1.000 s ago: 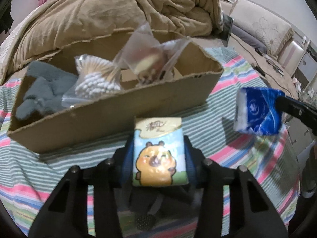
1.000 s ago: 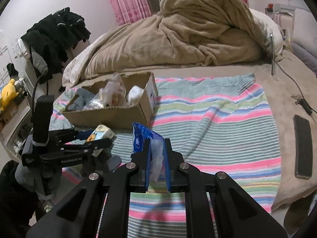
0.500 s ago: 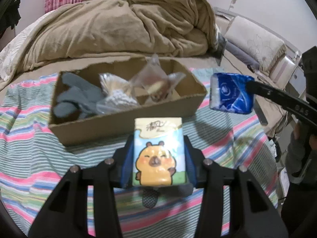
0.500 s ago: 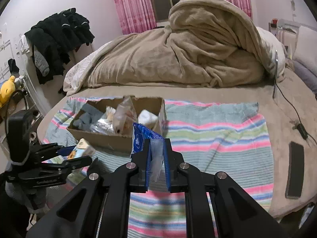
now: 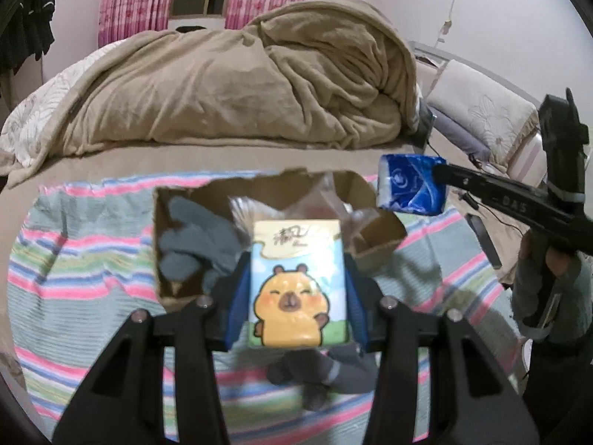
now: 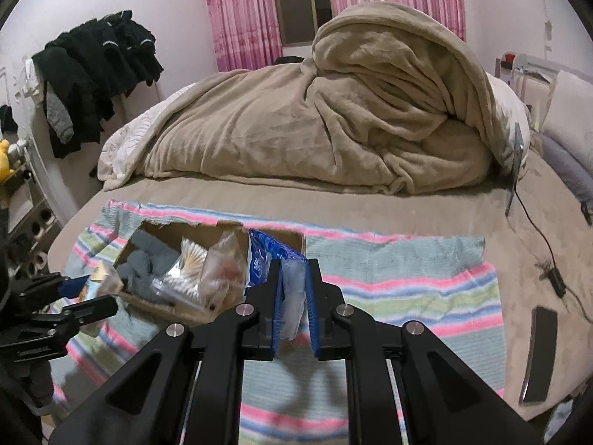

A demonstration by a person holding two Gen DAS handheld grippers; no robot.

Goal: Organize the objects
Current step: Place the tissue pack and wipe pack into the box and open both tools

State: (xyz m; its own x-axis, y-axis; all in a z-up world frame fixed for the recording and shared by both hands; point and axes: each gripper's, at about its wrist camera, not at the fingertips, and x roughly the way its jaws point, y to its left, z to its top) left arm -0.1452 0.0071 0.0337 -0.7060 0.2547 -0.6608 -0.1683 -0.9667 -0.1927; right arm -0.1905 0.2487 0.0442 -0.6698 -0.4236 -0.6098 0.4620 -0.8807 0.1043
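Observation:
My left gripper (image 5: pixel 298 282) is shut on a tissue pack with a cartoon bear (image 5: pixel 298 282), held above the near edge of an open cardboard box (image 5: pixel 381 230). My right gripper (image 6: pixel 292 296) is shut on a blue tissue pack (image 6: pixel 265 259), held over the box's right end; that pack also shows in the left wrist view (image 5: pixel 409 183). The box (image 6: pixel 129 250) holds grey gloves (image 5: pixel 192 237), a bag of cotton swabs (image 6: pixel 185 270) and a clear snack bag (image 6: pixel 222 270). The left gripper and its pack show at the left of the right wrist view (image 6: pixel 100 278).
The box sits on a striped cloth (image 6: pixel 407 289) on a bed. A big tan blanket (image 6: pixel 333 122) is heaped behind. A black phone (image 6: pixel 539 348) and a charger cable (image 6: pixel 548 259) lie at the right. Dark clothes (image 6: pixel 100 74) hang at the left wall.
Both grippers have risen and pulled back from the box, each still holding its pack. The blue pack has moved in toward the box's right end.

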